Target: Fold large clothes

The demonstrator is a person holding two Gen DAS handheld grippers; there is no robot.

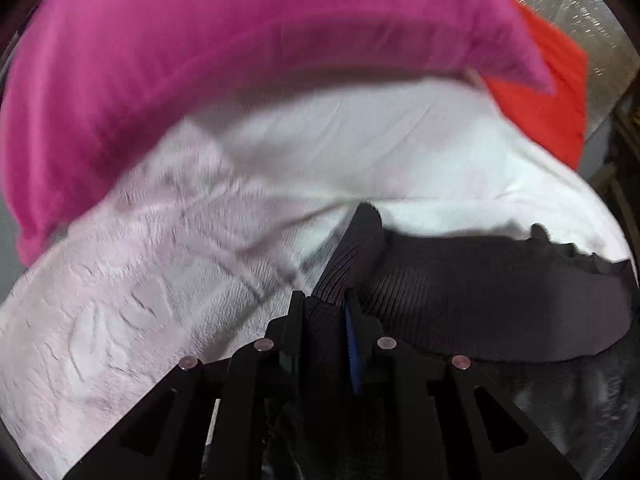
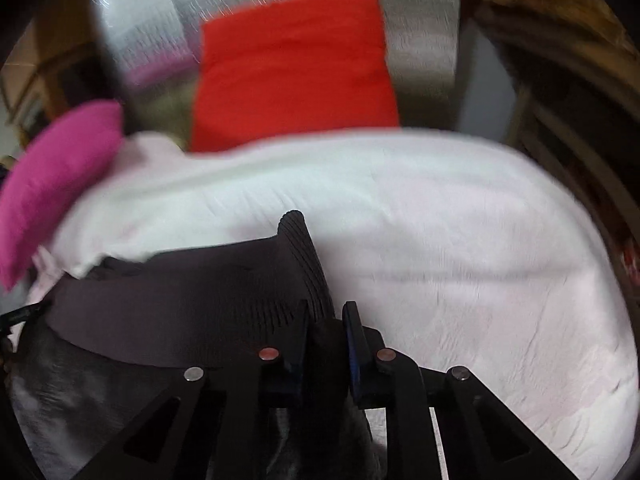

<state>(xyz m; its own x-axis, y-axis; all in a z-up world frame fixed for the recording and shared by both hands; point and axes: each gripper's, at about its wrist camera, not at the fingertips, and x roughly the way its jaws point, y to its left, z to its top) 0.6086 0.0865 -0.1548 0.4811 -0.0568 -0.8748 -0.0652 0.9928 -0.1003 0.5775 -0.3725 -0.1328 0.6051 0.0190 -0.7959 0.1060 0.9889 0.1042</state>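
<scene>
A dark ribbed knit garment (image 1: 480, 300) lies over white bedding, its ribbed band stretched between the two grippers. My left gripper (image 1: 326, 304) is shut on the band's left corner, with the dark fabric pinched between its black pads. In the right wrist view the same garment (image 2: 180, 292) runs off to the left, and my right gripper (image 2: 328, 312) is shut on its right corner, a ribbed tip (image 2: 296, 232) sticking up past the fingers. The rest of the garment hangs below the grippers and is mostly hidden.
White textured bedding (image 1: 120, 320) (image 2: 460, 272) fills the surface under the garment. A magenta cloth (image 1: 200, 60) (image 2: 52, 180) lies behind at the left. A folded red cloth (image 1: 548, 92) (image 2: 292, 68) sits farther back on a shiny silver surface (image 2: 420, 40). Wooden furniture (image 2: 560, 80) stands at the right.
</scene>
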